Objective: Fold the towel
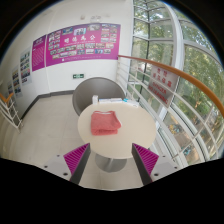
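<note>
**A:** Towel first: the small pink-red cloth towel (104, 123) is lying on the round white worktop (122, 138), a little off its middle toward the far side. It is sitting well beyond the claw (110, 158), not between the fingers.

**B:** And the claw itself?

**A:** It is hovering wide apart above the near edge of the worktop, holding nothing. The two magenta pads (76, 156) are showing on the inner faces, with bare white surface between them.

**B:** So what is the step in hand, as you judge it?

**A:** Approaching, I think. To do it well, the person should be lowering the claw toward one near corner or edge of the towel, not its middle, and keeping the fingers flat enough that a single layer is being pinched. Lifting from the middle would likely bunch the cloth.

**B:** How is the towel looking?

**A:** It is looking like a compact, roughly square patch, slightly rumpled, with a paler strip along the near edge. Whether it is already doubled over, I cannot tell. It seems soft and light, so it may be sliding on the smooth top if dragged.

**B:** Anything around it?

**A:** A grey rounded chair (93, 94) is standing just behind the worktop, and a magenta poster board (80, 45) is hanging on the far wall.
</note>
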### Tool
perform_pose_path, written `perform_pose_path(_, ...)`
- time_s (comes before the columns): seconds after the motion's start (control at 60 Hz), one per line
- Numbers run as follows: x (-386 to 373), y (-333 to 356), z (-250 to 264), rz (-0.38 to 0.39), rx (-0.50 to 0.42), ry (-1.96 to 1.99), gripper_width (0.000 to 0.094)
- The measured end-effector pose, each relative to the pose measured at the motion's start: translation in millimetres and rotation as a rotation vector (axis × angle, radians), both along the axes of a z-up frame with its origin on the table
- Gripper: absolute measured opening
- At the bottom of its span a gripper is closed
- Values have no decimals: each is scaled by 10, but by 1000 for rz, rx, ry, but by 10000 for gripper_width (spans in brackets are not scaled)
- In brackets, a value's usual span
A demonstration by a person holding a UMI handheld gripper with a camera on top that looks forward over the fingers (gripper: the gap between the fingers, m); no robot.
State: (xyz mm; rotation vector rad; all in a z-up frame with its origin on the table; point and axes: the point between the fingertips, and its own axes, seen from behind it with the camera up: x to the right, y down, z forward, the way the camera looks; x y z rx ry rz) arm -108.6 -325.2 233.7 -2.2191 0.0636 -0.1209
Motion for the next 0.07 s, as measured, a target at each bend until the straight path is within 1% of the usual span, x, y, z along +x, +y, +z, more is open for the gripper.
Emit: perform_pose_path(0.067,-30,-57,-1,3,0,0,859)
